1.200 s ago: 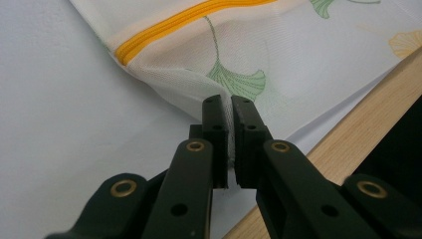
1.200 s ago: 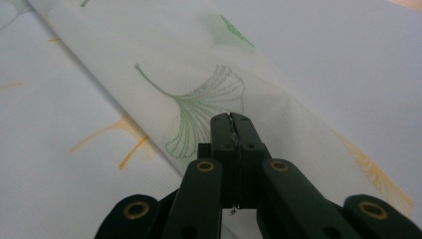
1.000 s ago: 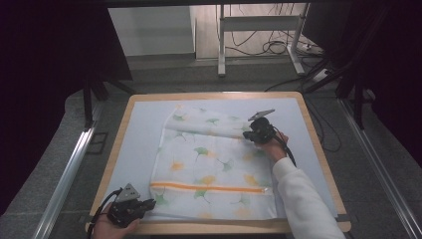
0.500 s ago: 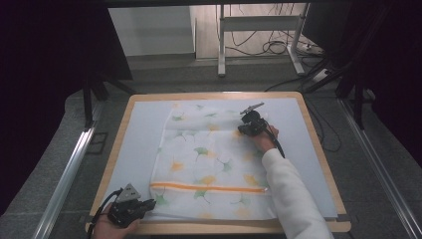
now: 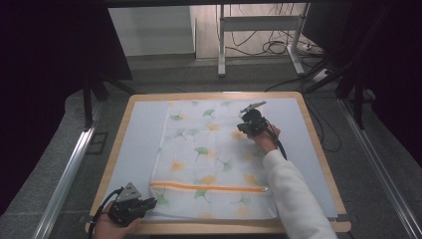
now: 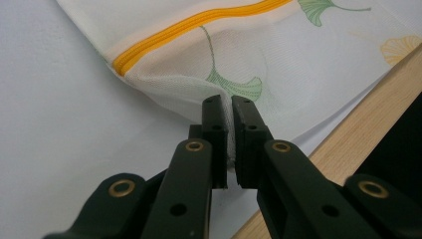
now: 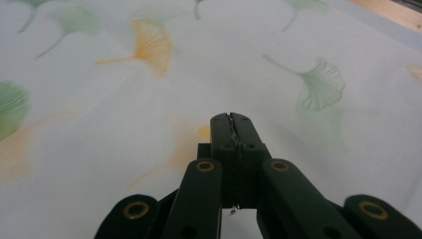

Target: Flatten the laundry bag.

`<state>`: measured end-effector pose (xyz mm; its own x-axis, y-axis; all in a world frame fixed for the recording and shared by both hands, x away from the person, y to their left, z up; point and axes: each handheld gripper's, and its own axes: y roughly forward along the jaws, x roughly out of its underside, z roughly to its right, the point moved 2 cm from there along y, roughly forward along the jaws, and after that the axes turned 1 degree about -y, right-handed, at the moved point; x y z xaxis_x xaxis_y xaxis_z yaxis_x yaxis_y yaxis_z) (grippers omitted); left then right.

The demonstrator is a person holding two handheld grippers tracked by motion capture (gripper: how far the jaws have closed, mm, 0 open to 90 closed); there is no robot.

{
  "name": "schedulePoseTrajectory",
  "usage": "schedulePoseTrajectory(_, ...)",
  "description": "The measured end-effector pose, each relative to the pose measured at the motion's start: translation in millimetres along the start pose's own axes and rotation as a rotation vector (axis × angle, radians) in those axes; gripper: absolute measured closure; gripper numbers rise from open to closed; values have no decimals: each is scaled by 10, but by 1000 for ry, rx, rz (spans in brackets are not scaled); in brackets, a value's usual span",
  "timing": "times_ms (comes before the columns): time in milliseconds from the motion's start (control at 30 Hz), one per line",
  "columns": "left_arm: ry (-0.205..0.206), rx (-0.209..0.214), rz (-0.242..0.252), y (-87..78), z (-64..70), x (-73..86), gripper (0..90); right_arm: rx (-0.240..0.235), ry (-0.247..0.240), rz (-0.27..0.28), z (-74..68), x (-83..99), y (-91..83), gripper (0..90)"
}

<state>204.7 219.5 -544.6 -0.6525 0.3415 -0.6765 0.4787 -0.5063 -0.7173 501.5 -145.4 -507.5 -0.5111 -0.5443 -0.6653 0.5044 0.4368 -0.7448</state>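
— Nearest you, at the worktop's front edge: what are your left tongs (image 5: 148, 203) doing?

— My left tongs are clamped on the near left corner of the mesh laundry bag (image 5: 214, 159), about seven o'clock on the worktop (image 5: 137, 149). In the left gripper view the tongs (image 6: 229, 110) have a fold of white mesh pinched between narrow jaws, just below the end of the orange zipper (image 6: 199, 22), with a green ginkgo leaf (image 6: 234, 84) printed right ahead of the tips. The wooden rim (image 6: 358, 134) runs past at four o'clock in that view.

— And the bag itself?

— It lies flat on the pale blue mat (image 5: 132, 144), at the middle of the worktop, printed with green and orange leaves. The orange zipper (image 5: 209, 187) crosses it near my edge.

— Farther out, your right hand?

— My right arm, in a white sleeve (image 5: 293, 194), reaches to about one o'clock, where my right tongs (image 5: 240, 128) sit over the bag's far right part. In the right gripper view those tongs (image 7: 233, 119) are closed together, a thin sliver of fabric showing between the jaws, the bag's leaf print spread beyond.

— Beyond the worktop?

— Cables (image 5: 268, 47) on the floor.
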Motion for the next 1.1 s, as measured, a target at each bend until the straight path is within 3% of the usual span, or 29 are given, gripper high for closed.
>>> schedulePoseTrajectory(167, -2, -8, -3, 25, 9, -3, 815, -45, -49, -3, -187, 253, -367, 885)
schedulePoseTrajectory(233, -14, -39, 8, 11, 8, -9, 711, -67, -58, 11, -247, 376, -503, 885)
schedulePoseTrajectory(367, -61, -80, 82, -75, -38, -55, 462, -99, -69, 25, -359, 632, -736, 876)
schedulePoseTrajectory(500, -74, -103, 96, -54, -67, -120, 340, -118, -70, 37, -407, 851, -915, 858)
schedulePoseTrajectory(700, -30, -102, 97, 51, -41, -303, 304, -139, -46, 43, -446, 1106, -1134, 855)
schedulePoseTrajectory(833, -1, -78, 108, 154, 18, -509, 308, -152, -24, 43, -476, 1271, -1214, 873)
schedulePoseTrajectory(1100, 97, -35, 103, 409, 277, -929, 309, -159, 60, 72, -521, 1508, -1416, 887)
